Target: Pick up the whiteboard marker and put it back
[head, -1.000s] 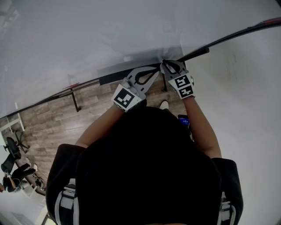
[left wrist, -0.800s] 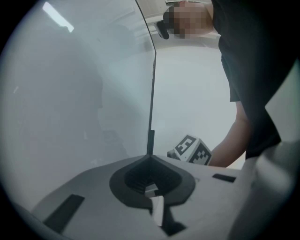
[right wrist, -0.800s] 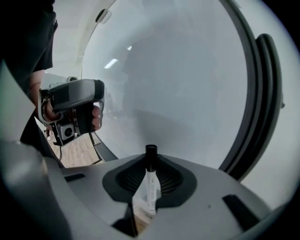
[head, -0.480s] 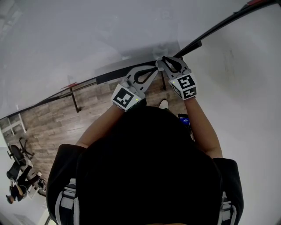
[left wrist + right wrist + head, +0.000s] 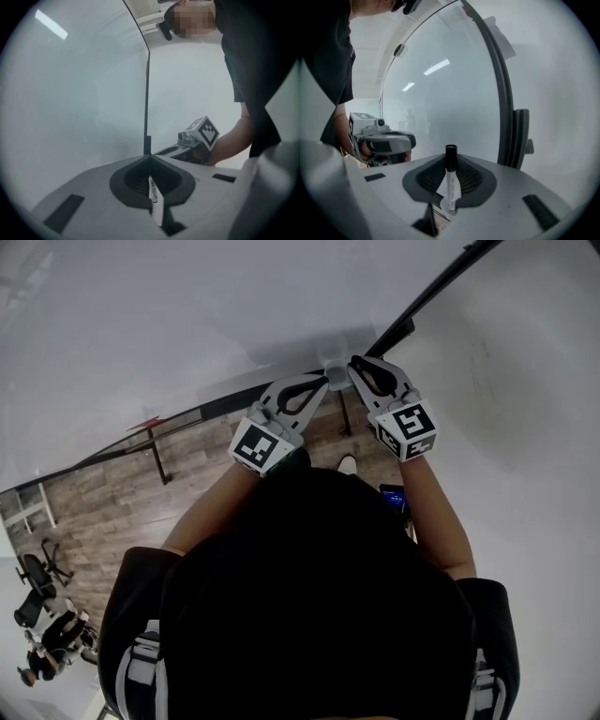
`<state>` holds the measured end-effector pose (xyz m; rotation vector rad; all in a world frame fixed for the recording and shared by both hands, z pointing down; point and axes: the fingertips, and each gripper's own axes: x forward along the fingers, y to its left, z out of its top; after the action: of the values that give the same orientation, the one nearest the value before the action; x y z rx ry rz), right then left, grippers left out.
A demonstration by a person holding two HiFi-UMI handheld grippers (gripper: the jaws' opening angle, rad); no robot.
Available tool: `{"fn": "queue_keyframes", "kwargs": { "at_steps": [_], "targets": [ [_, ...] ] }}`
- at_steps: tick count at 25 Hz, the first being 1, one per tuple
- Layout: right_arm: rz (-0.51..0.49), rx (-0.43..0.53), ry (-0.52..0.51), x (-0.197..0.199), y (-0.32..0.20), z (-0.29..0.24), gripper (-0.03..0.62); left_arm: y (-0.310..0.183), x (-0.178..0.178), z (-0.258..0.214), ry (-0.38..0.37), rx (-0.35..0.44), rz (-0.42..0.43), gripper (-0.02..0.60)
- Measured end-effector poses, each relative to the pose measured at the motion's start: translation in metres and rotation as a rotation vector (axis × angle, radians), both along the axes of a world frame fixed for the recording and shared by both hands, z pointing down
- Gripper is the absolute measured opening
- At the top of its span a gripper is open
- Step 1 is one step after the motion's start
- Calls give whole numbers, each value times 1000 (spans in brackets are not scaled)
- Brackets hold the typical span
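Note:
A whiteboard marker (image 5: 451,183) with a white barrel and black cap stands upright between the jaws of my right gripper (image 5: 451,158), which is shut on it. In the head view the right gripper (image 5: 358,364) is raised against the whiteboard (image 5: 234,306), near its black frame (image 5: 422,306). My left gripper (image 5: 323,381) points level just to its left, with a small gap between the two tips. In the left gripper view its jaw tips meet, and a thin white printed stick (image 5: 151,187) sits in the hollow between them. The right gripper (image 5: 161,151) shows beyond.
The whiteboard's black frame (image 5: 506,117) runs up just right of the marker, and it also shows as a thin upright line (image 5: 146,93) in the left gripper view. A wooden floor (image 5: 112,493) lies below, with a dark stand leg (image 5: 161,457) and a phone-like thing (image 5: 392,495) by my feet.
My right gripper has risen and drawn to the right with the marker, so the two grippers' tips, nearly touching before, now stand apart. The left gripper has barely moved.

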<state>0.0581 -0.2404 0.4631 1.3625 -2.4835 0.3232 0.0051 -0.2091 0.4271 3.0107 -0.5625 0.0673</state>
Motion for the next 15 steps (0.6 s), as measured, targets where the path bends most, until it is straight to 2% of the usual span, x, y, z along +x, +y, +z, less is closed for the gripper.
{"fn": "queue_keyframes", "kwargs": {
  "at_steps": [9,15],
  "targets": [
    [-25,91,-61,8,16,-50,63,2,3,-24,-1,30,-14,3],
    [-51,123,-154,1,32,-84,63,3,-3,-34,-32,18,-41,3]
  ]
}}
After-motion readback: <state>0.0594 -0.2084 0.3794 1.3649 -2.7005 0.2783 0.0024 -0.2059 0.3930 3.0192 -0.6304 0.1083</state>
